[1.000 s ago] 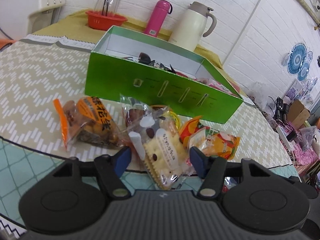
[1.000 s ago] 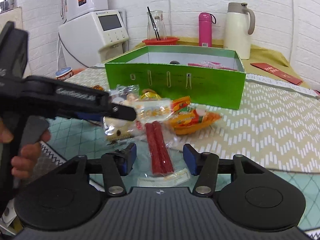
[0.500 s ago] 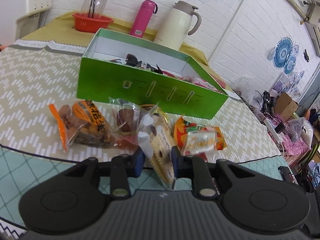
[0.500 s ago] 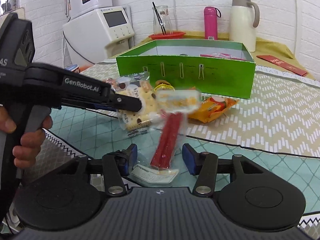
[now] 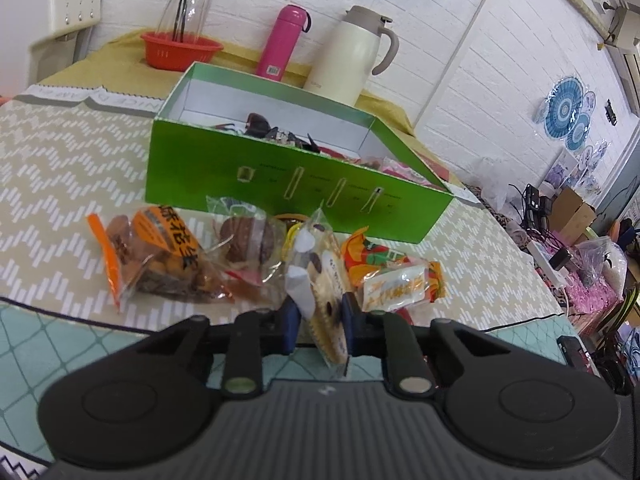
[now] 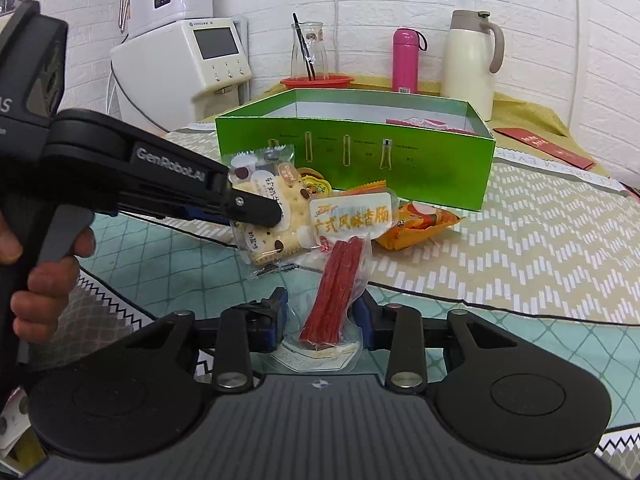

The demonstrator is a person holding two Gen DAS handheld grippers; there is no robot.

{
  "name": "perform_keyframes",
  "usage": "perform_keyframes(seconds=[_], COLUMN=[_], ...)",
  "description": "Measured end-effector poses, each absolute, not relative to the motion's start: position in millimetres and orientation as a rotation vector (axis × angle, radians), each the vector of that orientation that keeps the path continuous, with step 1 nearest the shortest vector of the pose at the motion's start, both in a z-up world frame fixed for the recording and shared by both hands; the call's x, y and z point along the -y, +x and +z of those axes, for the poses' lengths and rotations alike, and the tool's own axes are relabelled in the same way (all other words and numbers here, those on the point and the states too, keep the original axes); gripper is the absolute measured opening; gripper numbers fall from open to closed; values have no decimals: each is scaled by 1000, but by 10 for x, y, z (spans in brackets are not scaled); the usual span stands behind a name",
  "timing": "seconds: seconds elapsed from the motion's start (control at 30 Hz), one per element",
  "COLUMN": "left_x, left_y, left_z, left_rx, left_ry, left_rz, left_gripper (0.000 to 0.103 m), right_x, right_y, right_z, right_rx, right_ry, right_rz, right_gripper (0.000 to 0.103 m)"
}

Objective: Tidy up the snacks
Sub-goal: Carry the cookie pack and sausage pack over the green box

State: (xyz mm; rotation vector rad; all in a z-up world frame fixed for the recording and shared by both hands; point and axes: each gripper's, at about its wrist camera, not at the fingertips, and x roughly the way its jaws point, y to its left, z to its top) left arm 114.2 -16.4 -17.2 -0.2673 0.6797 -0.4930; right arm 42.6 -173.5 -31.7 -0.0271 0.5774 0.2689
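My left gripper [image 5: 318, 314] is shut on a clear cracker packet [image 5: 322, 280], held edge-on just above the table; it also shows in the right wrist view [image 6: 276, 216]. My right gripper [image 6: 320, 316] has its jaws around a packet of red sausage sticks [image 6: 338, 280], which is tilted up off the table. The open green box [image 5: 296, 168] stands behind the snack pile, with several snacks inside. An orange-labelled nut bag [image 5: 160, 256], a brown-cake packet [image 5: 246, 240] and an orange packet [image 5: 394, 276] lie before the box.
A cream thermos jug [image 5: 356, 56], a pink bottle [image 5: 284, 40] and a red basket with a glass carafe [image 5: 180, 48] stand behind the box. A white water dispenser [image 6: 188, 64] is at the far left. The table's right edge drops to floor clutter [image 5: 568, 240].
My left gripper closed on the cracker packet and lifted it, turning it edge-on. My right gripper narrowed around the sausage packet, which tilted up off the table.
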Motion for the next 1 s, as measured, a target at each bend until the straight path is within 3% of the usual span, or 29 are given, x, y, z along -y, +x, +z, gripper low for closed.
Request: perform_keyframes(seconds=[0.17, 0.57, 1.0], left_x=[115, -32, -26], left_y=[993, 999, 1873], left_z=[-26, 452, 870], left_rx=[-640, -499, -438], left_ry=[-270, -261, -196], left_rz=[-525, -535, -414], left_gripper=[7, 6, 7], right_x=[1769, 1864, 1829], right_y=[330, 515, 1491], right_z=[-214, 198, 418], right_rx=[-537, -392, -355], right_ry=[-33, -13, 13], right_rz=[265, 267, 280], right_gripper=[61, 61, 62])
